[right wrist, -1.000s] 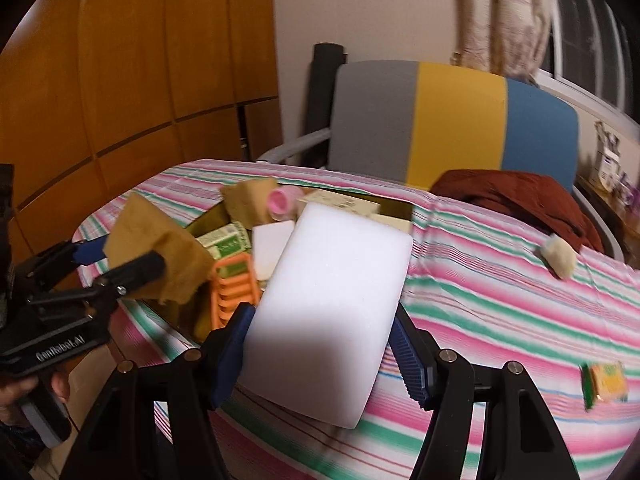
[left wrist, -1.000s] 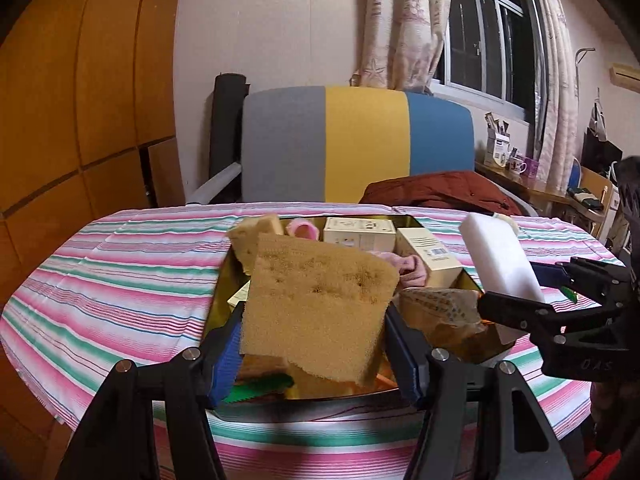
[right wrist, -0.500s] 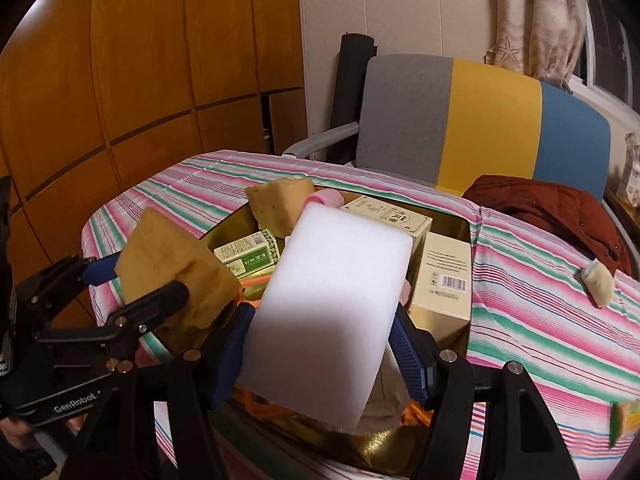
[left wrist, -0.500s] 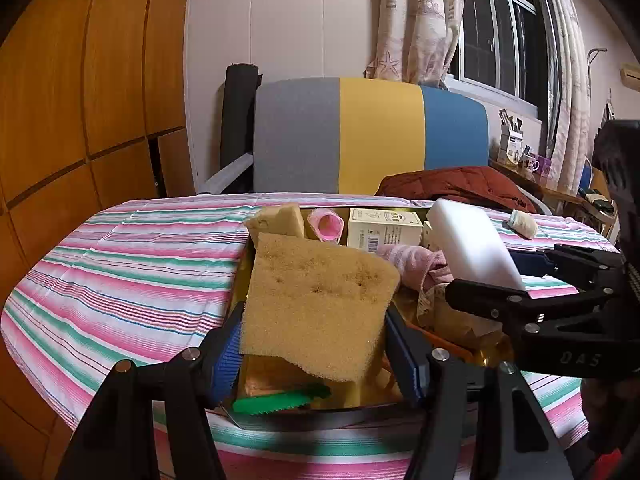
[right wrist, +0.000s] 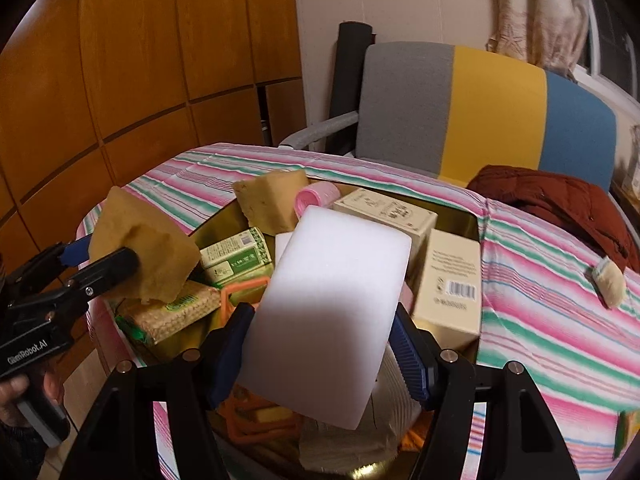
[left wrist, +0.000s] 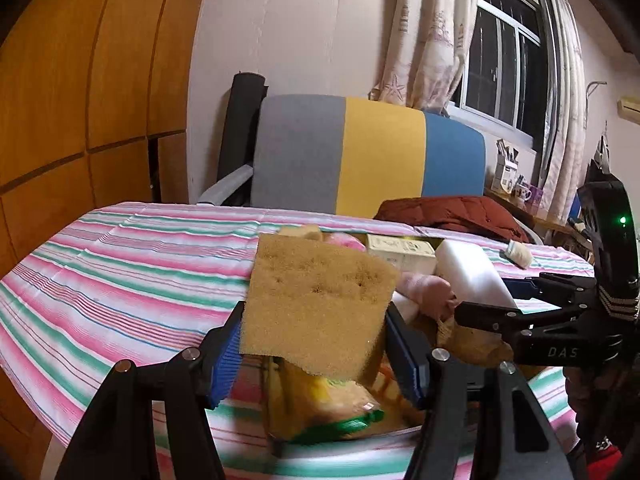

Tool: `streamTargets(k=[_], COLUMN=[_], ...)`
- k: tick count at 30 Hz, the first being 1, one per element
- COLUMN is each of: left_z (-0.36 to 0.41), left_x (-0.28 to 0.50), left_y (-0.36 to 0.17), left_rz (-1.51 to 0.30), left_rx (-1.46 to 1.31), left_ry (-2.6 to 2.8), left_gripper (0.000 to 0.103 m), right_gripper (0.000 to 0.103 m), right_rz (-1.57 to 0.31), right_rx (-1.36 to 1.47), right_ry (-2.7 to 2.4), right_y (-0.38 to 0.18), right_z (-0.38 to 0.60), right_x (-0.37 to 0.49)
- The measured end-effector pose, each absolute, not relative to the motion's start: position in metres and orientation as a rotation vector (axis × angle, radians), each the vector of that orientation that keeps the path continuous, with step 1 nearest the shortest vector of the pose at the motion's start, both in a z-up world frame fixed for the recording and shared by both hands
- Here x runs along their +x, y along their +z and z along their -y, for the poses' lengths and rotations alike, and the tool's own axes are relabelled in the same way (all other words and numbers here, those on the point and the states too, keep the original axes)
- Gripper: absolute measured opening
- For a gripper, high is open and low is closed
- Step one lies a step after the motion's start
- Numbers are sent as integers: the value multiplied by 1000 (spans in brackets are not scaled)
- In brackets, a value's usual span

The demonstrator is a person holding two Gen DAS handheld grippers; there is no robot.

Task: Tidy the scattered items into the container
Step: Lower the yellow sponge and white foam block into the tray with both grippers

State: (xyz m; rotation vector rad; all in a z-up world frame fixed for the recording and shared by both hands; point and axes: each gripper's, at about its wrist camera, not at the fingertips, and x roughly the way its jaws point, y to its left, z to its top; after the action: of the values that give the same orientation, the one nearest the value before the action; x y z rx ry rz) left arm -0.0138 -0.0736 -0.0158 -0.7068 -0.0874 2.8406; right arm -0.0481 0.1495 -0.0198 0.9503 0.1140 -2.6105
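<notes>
My left gripper [left wrist: 316, 356] is shut on a tan sponge [left wrist: 316, 304] and holds it above the near edge of the gold container [right wrist: 460, 216]. It also shows in the right wrist view [right wrist: 104, 264] with the tan sponge [right wrist: 140, 248]. My right gripper [right wrist: 320, 348] is shut on a white foam block [right wrist: 328, 308] held over the container's middle; the block also shows in the left wrist view [left wrist: 468, 276]. The container holds boxes [right wrist: 448, 280], a pink roller [right wrist: 316, 198], another sponge [right wrist: 272, 200] and an orange rack [right wrist: 244, 288].
A small beige sponge [right wrist: 608, 280] and a green-and-yellow item [right wrist: 628, 428] lie on the striped tablecloth [right wrist: 540, 320] to the right. A red-brown jacket [right wrist: 560, 200] and a striped chair [right wrist: 480, 112] stand behind the table.
Both grippers have moved over the container with their sponges, the right one from the table's right side to the middle. Both stay shut.
</notes>
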Motion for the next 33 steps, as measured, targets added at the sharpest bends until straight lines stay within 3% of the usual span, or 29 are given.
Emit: streamTargets(k=[18,21,26,33], left_z=[68,54,44,59], left_x=[-114,-112,-104,-97], left_y=[-23,-25,-39,-47], left_rz=[104,-3,-16,108], left_rx=[-914,-886,-898,-931], left_ry=[2725,2699,2595,2571], left_gripper=[65,66,67,71], right_gripper=[69,70,72,74], right_rz=[-101,-93,-21,15], right_rx=[1143,1192,1177,1131], right_ry=[-2489,-2479,-2468,-2489], right_y=[-37,-46,-47,-46], right_z=[-110,-113,-123,-128], right_x=[-134,-142,-139,-134])
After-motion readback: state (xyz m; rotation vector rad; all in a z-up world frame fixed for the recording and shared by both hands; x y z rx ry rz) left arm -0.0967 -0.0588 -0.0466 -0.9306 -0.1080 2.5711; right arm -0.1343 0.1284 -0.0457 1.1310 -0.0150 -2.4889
